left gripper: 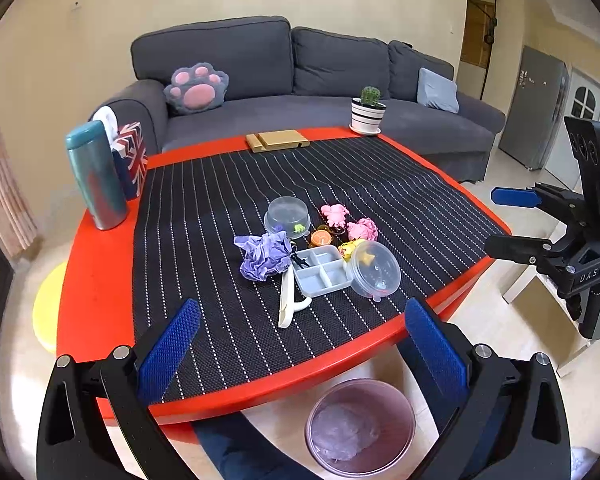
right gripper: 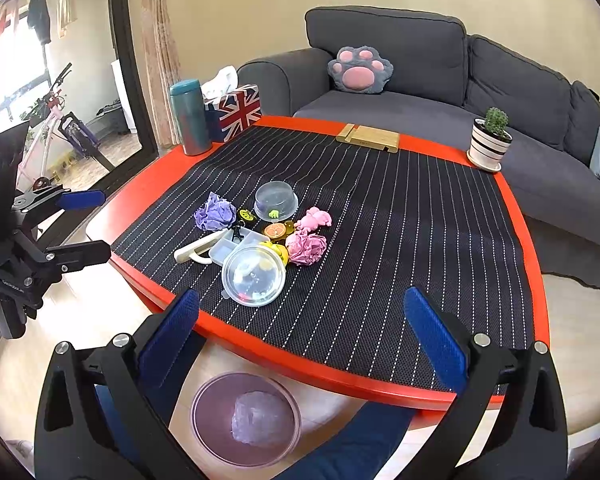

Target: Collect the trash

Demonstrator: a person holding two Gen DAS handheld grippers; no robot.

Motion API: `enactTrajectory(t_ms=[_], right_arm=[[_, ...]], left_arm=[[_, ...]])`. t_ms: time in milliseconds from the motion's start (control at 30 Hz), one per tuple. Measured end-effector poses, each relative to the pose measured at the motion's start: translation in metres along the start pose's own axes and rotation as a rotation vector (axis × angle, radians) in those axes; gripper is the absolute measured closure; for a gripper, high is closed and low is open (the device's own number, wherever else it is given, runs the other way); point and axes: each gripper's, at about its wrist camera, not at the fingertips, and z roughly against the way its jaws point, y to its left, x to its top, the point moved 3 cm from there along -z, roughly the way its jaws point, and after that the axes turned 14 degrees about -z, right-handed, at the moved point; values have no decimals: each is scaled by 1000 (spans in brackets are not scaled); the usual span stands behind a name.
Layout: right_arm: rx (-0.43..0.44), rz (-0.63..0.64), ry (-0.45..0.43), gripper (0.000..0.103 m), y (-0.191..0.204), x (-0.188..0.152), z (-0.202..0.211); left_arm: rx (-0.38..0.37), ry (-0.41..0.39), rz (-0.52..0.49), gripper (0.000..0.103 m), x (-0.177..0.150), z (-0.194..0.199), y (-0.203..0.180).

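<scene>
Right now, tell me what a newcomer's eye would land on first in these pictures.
First the red table under its black striped mat, with a bright clutter at the mat's middle: a purple paper ball, a pink paper ball, small toys and clear plastic tubs. Next, the wide-open left claw and right claw hovering at the near edge. Below it on the floor stands a pink bin with crumpled paper inside.

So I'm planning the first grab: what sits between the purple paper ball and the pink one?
In the right wrist view, toys lie between the purple paper ball and pink paper ball: a yellow smiley disc and an orange-slice charm.
</scene>
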Motion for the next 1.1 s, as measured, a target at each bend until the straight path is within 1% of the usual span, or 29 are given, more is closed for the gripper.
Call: enactTrajectory(t_ms=[1100], right_arm=[[-2,-13,6,3,-3,2,0]], left_arm=[[-31,-5,18,5,2,-2,-3]])
